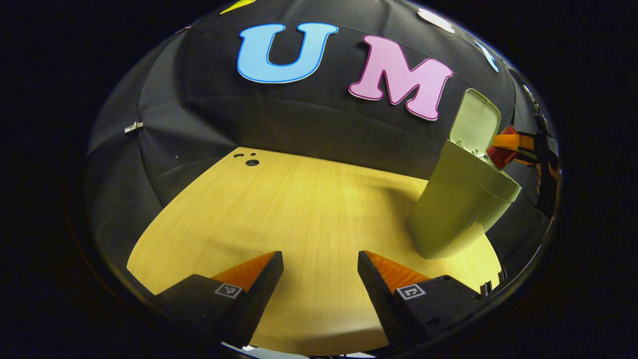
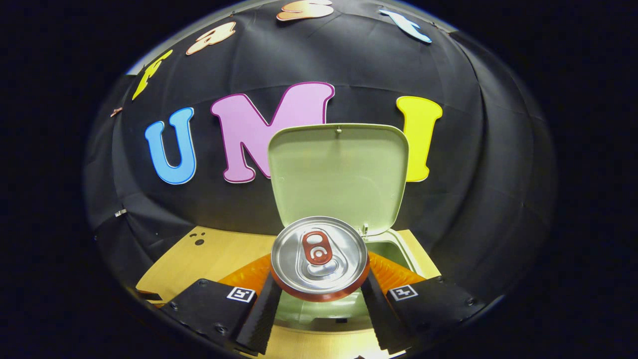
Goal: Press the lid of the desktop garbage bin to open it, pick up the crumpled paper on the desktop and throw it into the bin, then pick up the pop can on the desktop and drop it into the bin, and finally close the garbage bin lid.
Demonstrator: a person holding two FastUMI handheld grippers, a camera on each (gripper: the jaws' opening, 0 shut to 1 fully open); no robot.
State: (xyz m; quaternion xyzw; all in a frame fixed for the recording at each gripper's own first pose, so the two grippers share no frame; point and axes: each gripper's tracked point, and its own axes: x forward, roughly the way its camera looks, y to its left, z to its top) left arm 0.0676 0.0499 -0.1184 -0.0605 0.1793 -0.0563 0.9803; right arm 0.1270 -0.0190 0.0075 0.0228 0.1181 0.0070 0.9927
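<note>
Right tongs (image 2: 319, 291): grasping the pop can (image 2: 319, 257) between both fingers, holding it above the open mouth of the garbage bin (image 2: 398, 249), lid (image 2: 339, 174) standing upright. Left tongs (image 1: 320, 279): released, hovering over bare bench (image 1: 299, 209); bin (image 1: 458, 209) sitting to the far right.

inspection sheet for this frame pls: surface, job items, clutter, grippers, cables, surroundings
Surface: wooden table, small holes near its far corner.
Job's things: bin upright on the table, lid raised. Can held over the bin's opening, top towards the camera. Crumpled paper: nothing seen on the table.
Clutter: nothing seen.
Grippers: right gripper has its jaws pressed on the can's sides; left gripper low over the table, jaws apart, holding nothing.
Cables: nothing seen.
Surroundings: black cloth wall behind the table, a small clip on it.
</note>
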